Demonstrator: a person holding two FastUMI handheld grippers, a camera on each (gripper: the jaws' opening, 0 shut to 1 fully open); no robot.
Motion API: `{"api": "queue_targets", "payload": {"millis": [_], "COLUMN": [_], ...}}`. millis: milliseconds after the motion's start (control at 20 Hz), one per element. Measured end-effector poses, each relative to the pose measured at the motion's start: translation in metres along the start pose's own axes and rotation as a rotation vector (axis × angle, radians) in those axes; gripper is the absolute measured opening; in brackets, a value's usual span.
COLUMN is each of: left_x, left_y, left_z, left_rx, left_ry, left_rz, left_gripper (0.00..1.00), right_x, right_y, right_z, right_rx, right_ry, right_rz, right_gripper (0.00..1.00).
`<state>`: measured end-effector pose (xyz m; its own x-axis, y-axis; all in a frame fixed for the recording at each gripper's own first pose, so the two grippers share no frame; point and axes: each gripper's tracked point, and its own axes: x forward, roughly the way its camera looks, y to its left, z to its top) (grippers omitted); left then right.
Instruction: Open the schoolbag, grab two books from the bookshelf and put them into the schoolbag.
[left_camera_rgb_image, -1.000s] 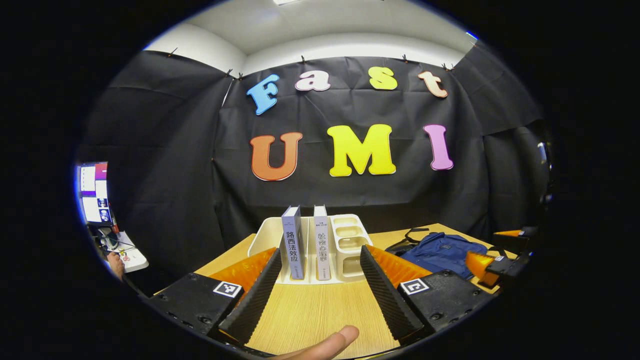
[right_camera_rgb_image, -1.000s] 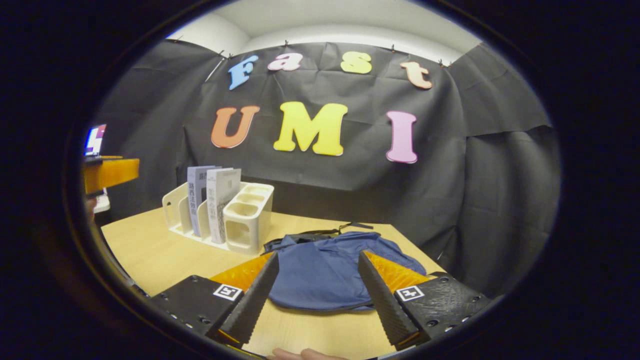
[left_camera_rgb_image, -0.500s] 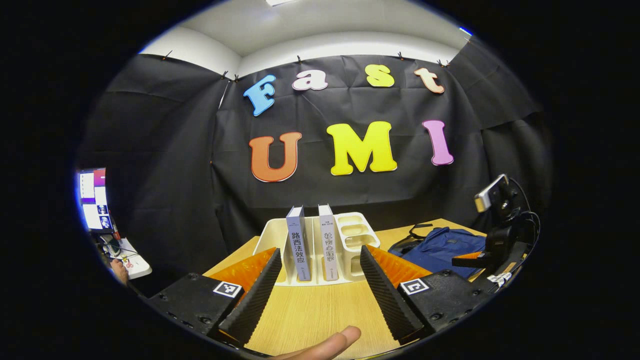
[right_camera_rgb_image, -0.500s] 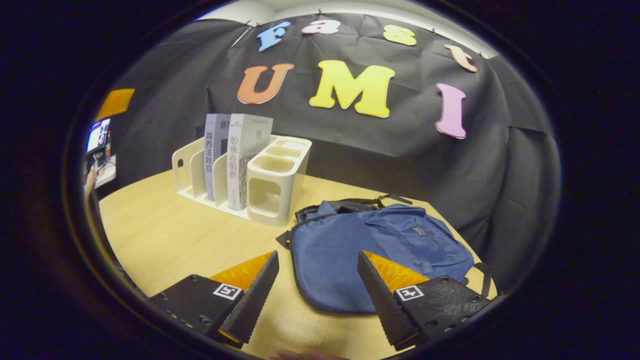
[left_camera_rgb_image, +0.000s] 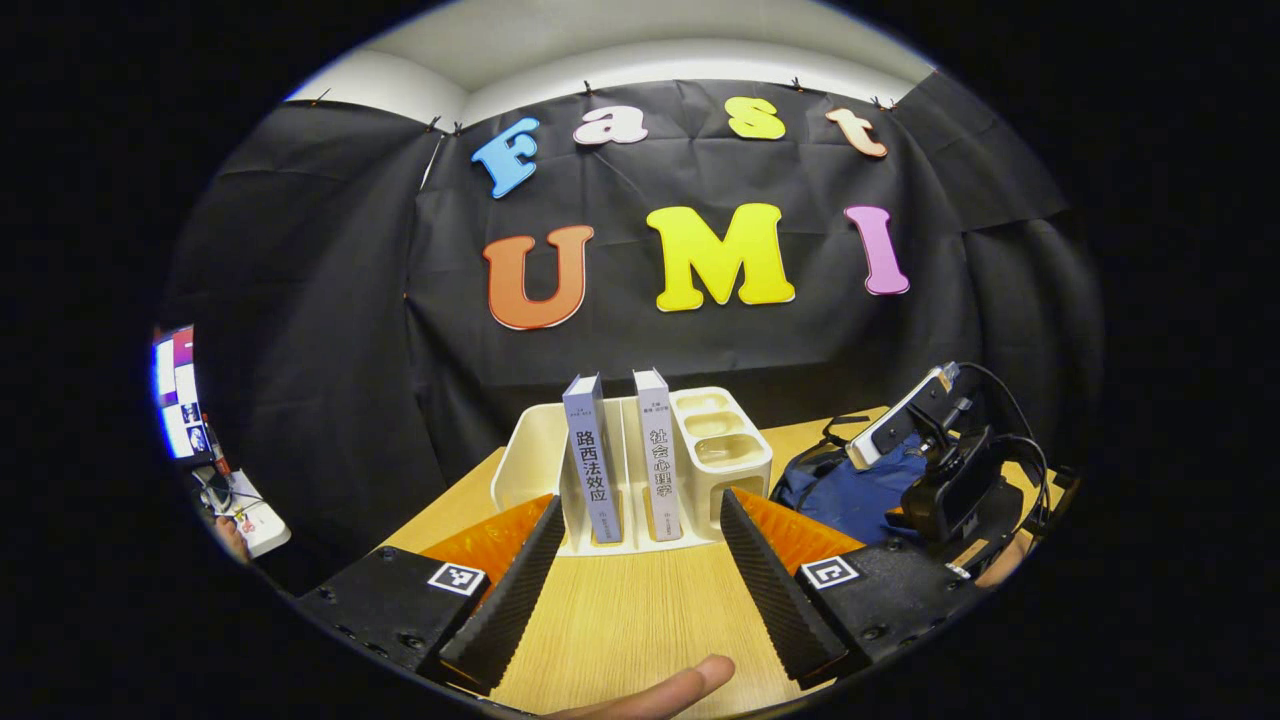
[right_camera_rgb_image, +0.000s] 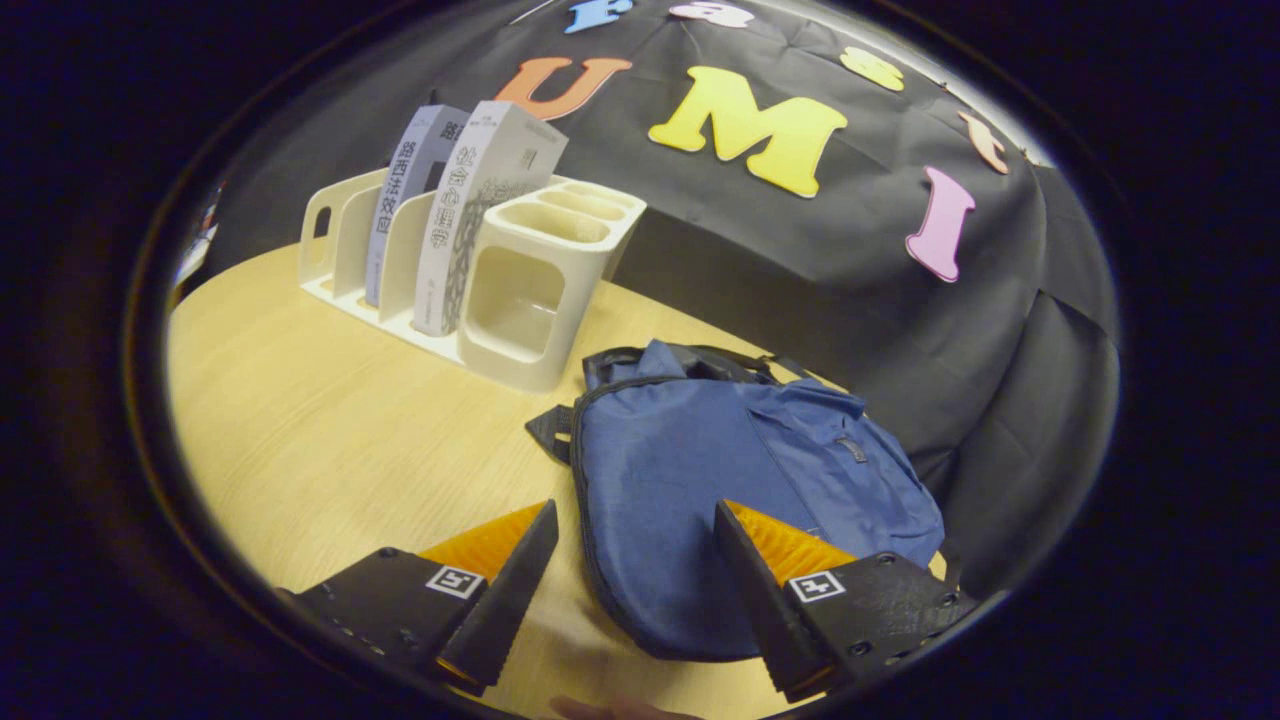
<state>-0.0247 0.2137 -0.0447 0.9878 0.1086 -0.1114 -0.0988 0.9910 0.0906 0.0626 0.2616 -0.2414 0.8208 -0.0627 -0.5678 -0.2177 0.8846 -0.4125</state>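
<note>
A blue schoolbag (right_camera_rgb_image: 700, 480) lies flat and zipped on the wooden table (right_camera_rgb_image: 320, 420), its black straps toward the wall. My right gripper (right_camera_rgb_image: 630, 590) hovers open above its near edge, nothing between the fingers. Two grey books (left_camera_rgb_image: 595, 455) (left_camera_rgb_image: 657, 455) stand upright in a cream bookshelf rack (left_camera_rgb_image: 720, 450), also seen from the side as books (right_camera_rgb_image: 400, 210) (right_camera_rgb_image: 470, 210) in the rack (right_camera_rgb_image: 520, 290). My left gripper (left_camera_rgb_image: 635, 580) stands open in front of the books, short of them. In the left gripper view the right gripper (left_camera_rgb_image: 950, 470) hangs over the schoolbag (left_camera_rgb_image: 840, 490).
A person's fingertip (left_camera_rgb_image: 670, 690) shows at the bottom edge. A screen (left_camera_rgb_image: 175, 400) and a small white stand with bits on it (left_camera_rgb_image: 245, 510) sit far left beyond the table. Bare tabletop (left_camera_rgb_image: 620, 620) stretches between the gripper and the rack.
My right gripper tilted down and moved closer over the schoolbag. My left gripper edged a little closer to the books. Both stayed open.
</note>
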Motion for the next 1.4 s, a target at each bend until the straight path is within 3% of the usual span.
{"api": "queue_targets", "payload": {"millis": [100,150,300,400,550,600,750,800,850,950,1000,1100,1400], "left_x": [0.003,0.003,0.004,0.005,0.005,0.004,0.002,0.002,0.002,0.002,0.003,0.004,0.008], "left_y": [0.003,0.005,0.002,-0.001,-0.005,-0.006,-0.008,-0.008,-0.007,-0.008,-0.009,-0.010,-0.008], "left_z": [-0.002,-0.002,-0.006,-0.007,-0.006,-0.006,-0.005,-0.004,-0.003,-0.002,-0.003,-0.005,-0.010], "left_rx": [-0.002,-0.002,-0.006,0.000,0.001,-0.004,-0.008,-0.007,-0.007,-0.010,-0.014,-0.017,-0.057], "left_ry": [0.006,0.008,0.016,0.021,0.018,0.016,0.013,0.011,0.008,0.007,0.009,0.014,0.029], "left_rz": [0.006,0.012,0.011,0.003,-0.011,-0.018,-0.020,-0.020,-0.022,-0.022,-0.026,-0.031,-0.030], "left_gripper": [0.99,0.98,0.99,0.99,0.99,0.99,0.99,0.99,0.98,0.99,0.98,0.99,0.99], "right_x": [0.008,0.012,0.019,0.016,0.004,0.003,0.009,0.011,0.015,0.018,0.019,0.014,0.003], "right_y": [-0.009,-0.010,-0.012,-0.016,-0.039,-0.042,-0.045,-0.044,-0.044,-0.045,-0.047,-0.050,-0.088], "right_z": [0.005,0.004,0.004,0.008,0.028,0.033,0.030,0.030,0.034,0.036,0.034,0.041,0.062], "right_rx": [-0.035,-0.051,-0.054,-0.038,-0.066,-0.073,-0.089,-0.087,-0.089,-0.067,-0.063,-0.047,0.147], "right_ry": [0.003,0.017,0.056,0.059,-0.005,-0.018,-0.008,0.000,0.001,-0.001,0.002,-0.005,-0.040], "right_rz": [-0.052,-0.063,-0.057,-0.057,-0.137,-0.158,-0.181,-0.183,-0.181,-0.167,-0.160,-0.128,-0.080], "right_gripper": [0.92,0.97,0.87,0.85,0.83,0.78,0.77,0.57,0.58,0.39,0.16,0.06,0.06]}}
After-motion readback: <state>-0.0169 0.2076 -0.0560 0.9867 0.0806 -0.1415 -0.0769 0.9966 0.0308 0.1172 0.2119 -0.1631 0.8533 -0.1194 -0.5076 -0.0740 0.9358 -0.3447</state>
